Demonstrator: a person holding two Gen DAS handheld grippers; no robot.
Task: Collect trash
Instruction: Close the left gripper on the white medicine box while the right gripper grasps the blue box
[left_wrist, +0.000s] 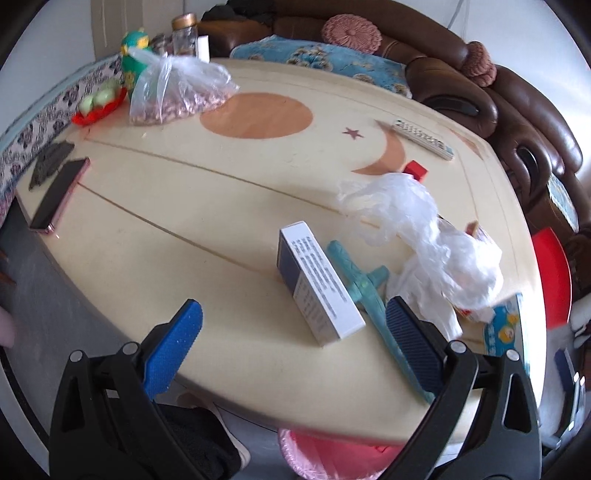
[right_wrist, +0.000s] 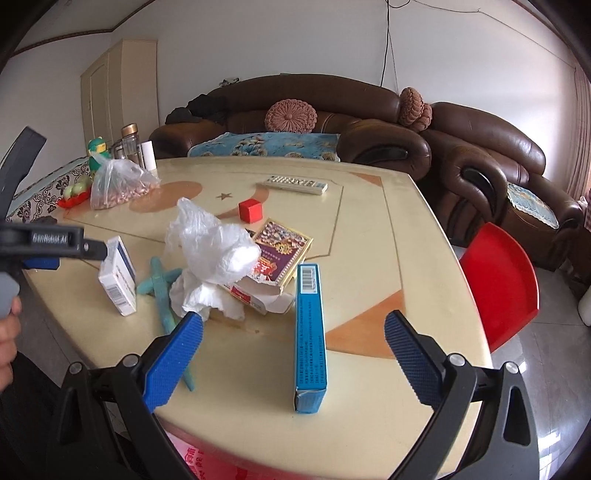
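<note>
On the cream table (right_wrist: 369, 236) lie a white and blue box (left_wrist: 317, 284) (right_wrist: 117, 276), a crumpled clear plastic bag (left_wrist: 406, 210) (right_wrist: 210, 236), white tissue (right_wrist: 199, 291), a torn red carton (right_wrist: 255, 295), a patterned card box (right_wrist: 282, 251) and a tall blue box (right_wrist: 310, 332) (left_wrist: 504, 328). My left gripper (left_wrist: 293, 328) is open, its jaws on either side of the white and blue box, a little short of it. My right gripper (right_wrist: 293, 343) is open around the tall blue box. The left gripper also shows at the left edge of the right wrist view (right_wrist: 48, 242).
A teal toy plane (left_wrist: 364, 291) (right_wrist: 162, 291), red cube (right_wrist: 250, 210), remote (right_wrist: 295, 183), bag of peanuts (left_wrist: 177, 92) (right_wrist: 118, 184) and phone (left_wrist: 59, 197) lie on the table. A red chair (right_wrist: 506, 280) stands at the right. A pink bag (left_wrist: 332, 458) hangs below the near edge.
</note>
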